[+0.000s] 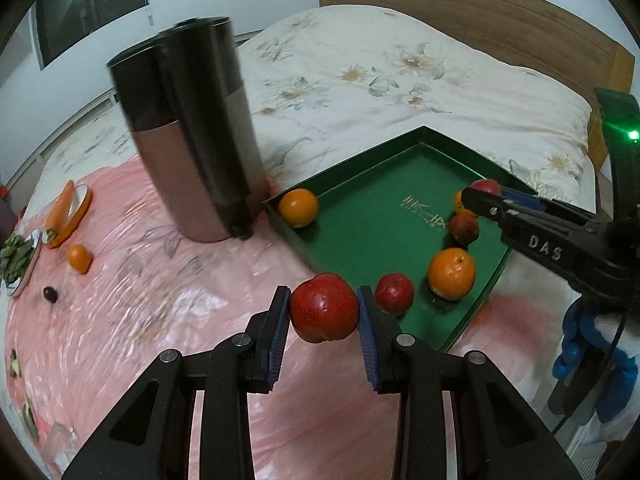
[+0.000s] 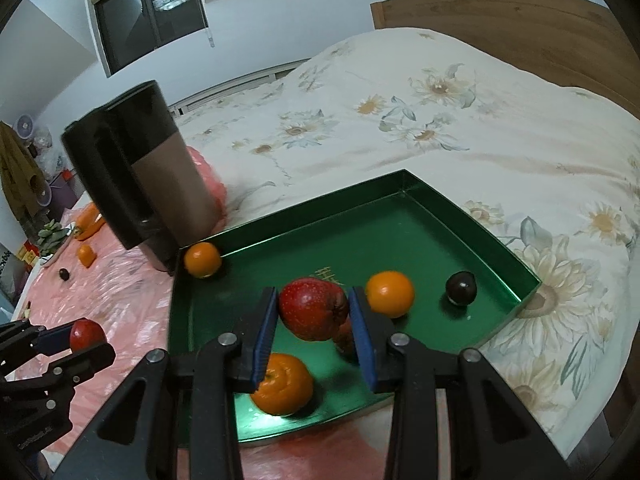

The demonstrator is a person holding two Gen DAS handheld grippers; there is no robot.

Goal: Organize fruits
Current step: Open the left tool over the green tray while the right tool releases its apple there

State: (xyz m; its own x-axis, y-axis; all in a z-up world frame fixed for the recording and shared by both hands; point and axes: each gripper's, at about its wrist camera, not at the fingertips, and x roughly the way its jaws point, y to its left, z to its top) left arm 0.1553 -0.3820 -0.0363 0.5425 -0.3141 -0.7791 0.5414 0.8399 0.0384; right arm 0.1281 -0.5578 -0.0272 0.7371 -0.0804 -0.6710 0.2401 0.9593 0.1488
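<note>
Red speckled apples sit clamped in both grippers: the left gripper (image 1: 324, 312) grasps one (image 1: 324, 307) beside the shallow green tray (image 1: 360, 216); the right gripper (image 2: 313, 312) grasps another (image 2: 310, 307) above it.

The left gripper (image 1: 324, 312) points steeply down, its blue pads clamped on either side of a red apple (image 1: 324, 307) near the tray's (image 1: 352, 168) near corner. The right gripper (image 2: 313, 312) tilts down above the tray, its pads pinching a second red apple (image 2: 312, 308).
</note>
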